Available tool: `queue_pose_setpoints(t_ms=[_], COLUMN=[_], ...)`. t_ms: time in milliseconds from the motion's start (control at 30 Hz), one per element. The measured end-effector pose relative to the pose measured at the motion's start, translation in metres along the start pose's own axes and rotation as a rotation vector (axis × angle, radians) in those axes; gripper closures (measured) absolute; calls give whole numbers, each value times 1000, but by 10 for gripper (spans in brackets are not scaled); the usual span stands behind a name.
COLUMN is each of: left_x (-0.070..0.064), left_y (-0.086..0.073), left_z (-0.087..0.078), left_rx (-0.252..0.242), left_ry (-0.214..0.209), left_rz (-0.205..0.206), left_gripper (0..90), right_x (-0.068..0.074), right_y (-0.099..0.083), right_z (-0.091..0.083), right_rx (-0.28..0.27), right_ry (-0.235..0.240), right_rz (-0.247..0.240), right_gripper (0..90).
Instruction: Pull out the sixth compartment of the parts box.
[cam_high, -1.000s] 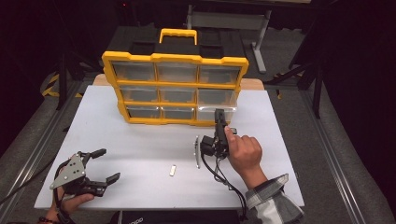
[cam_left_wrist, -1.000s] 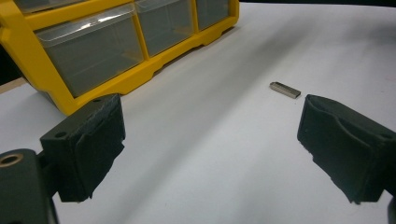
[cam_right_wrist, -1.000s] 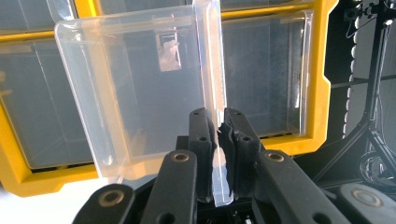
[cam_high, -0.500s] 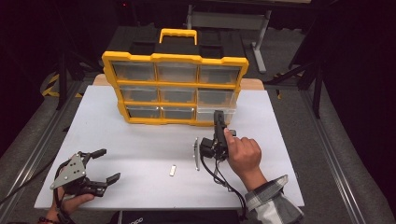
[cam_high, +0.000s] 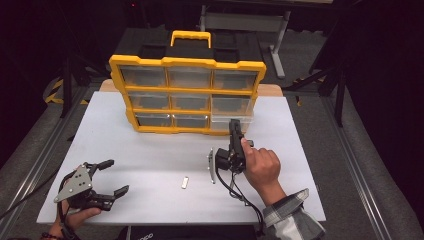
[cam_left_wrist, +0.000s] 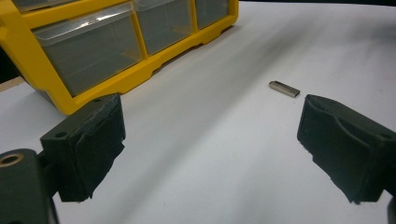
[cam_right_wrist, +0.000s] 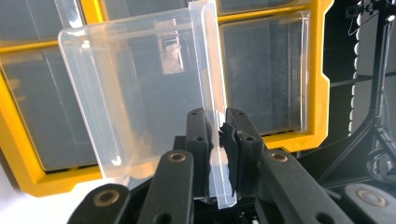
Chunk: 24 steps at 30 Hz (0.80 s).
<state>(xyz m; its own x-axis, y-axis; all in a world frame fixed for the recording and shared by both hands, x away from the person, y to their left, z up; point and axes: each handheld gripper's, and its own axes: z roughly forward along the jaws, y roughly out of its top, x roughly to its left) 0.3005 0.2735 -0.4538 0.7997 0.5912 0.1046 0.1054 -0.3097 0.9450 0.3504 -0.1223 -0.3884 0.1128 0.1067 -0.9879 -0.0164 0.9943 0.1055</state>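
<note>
The yellow drawer cabinet (cam_high: 186, 95) stands at the far middle of the white table (cam_high: 140, 150), three rows of clear drawers facing the person, a carry handle on top.

Well out in front of the cabinet's left end, near the table's near edge, the person's left hand (cam_high: 75, 212) holds the left gripper (cam_high: 111, 176) low over the surface. Its jaws are spread wide with nothing between them; in the left gripper view the two black pads (cam_left_wrist: 91, 144) frame bare table, with the cabinet's bottom row off to the upper left.

In front of the cabinet's middle, about halfway to the near edge, a small metal piece (cam_high: 185, 182) lies flat on the table by itself. The left gripper view shows it (cam_left_wrist: 284, 88) just beyond the right-hand jaw, apart from it.

At the cabinet's bottom right corner, the clear drawer (cam_high: 231, 122) is pulled partway out of its slot. The right hand (cam_high: 261, 167) points the right gripper (cam_high: 234, 125) straight at it, and in the right gripper view the jaws are clamped on the drawer's front lip (cam_right_wrist: 215, 140), pads pressed to either side of the clear plastic. The drawer looks empty from here.
</note>
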Motion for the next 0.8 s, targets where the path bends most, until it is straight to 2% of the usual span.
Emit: queue_pose_setpoints(t_ms=[67,133,267,467,500,533,600,633,667,700,767,800], left_x=[0,0,0,0,-1,0,0,-1,-1,-1,-1,-1], left_y=[0,0,0,0,0,0,0,0,0,1,1,1], left_z=[0,0,0,0,-1,-1,-1,-1,-1,-1,-1,-1], left_rx=[0,1,2,2,-2,-2,-2,-4,-3,0,-1,-1], left_ry=[1,1,2,7,7,8,8,9,10,10,11,11], left_rz=[1,0,1,7,4,4,6,7,9,16,18,19], left_gripper=[87,87,87,87,87,87,87,87,87,87,87,87], right_x=[-1,-1,-3,-7,-8,-8,-7,-6,-6,-5,-5,-5], right_y=[-1,0,-2,-6,-8,-8,-11,-14,-14,-17,-18,-20], right_z=[-1,-1,-3,-8,-7,-7,-7,-6,-6,-4,-4,-4], right_rx=[-23,-20,-51,-111,-120,-120,-126,-130,-130,-135,-141,-146], right_ry=[11,16,41,123,183,183,227,266,266,298,310,335], right_rz=[29,39,104,325,389,389,452,505,505,542,559,597], right_gripper=[798,780,727,680,665,665,639,616,616,596,583,571])
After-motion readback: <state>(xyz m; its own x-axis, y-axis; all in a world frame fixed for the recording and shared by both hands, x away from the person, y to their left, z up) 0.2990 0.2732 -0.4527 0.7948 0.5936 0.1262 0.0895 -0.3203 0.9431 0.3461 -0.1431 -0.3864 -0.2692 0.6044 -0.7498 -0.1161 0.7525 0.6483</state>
